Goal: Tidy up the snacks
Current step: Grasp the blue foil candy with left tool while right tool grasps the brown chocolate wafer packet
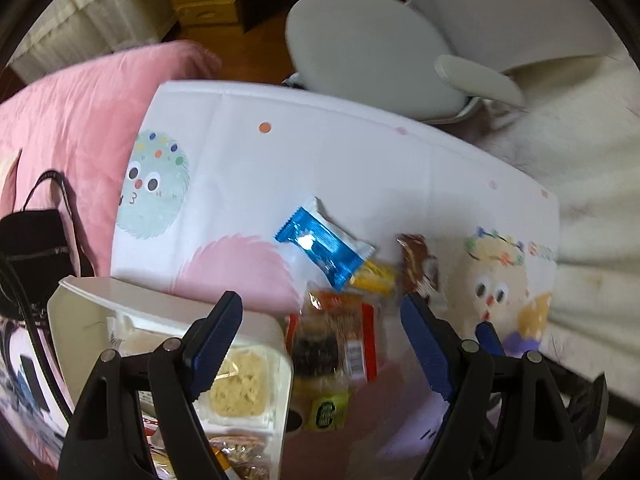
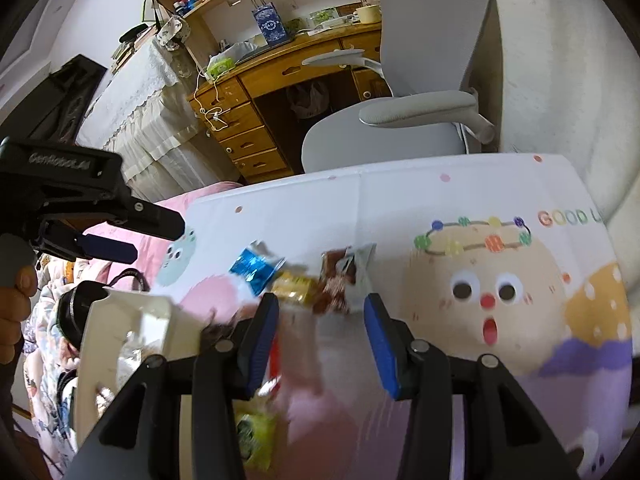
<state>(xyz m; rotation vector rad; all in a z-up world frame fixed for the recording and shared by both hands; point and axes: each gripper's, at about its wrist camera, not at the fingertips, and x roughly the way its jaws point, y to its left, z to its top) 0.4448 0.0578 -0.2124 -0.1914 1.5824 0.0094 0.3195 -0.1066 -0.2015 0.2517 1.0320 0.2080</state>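
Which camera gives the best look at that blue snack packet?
The left wrist view: the blue snack packet lies sharp and whole on the cloth. In the right wrist view it is smaller and blurred, with its shape hard to read.

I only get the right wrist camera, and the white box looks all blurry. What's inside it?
Observer: The left wrist view looks down into the white box. A pale crumbly snack in a clear tray lies in it.
Child: Is the other gripper holding something?
Observer: No. The left gripper has its jaws wide apart and grips nothing.
Child: What's in front of it?
Observer: A clear pack with red edges, lying on the cloth right beside the box.
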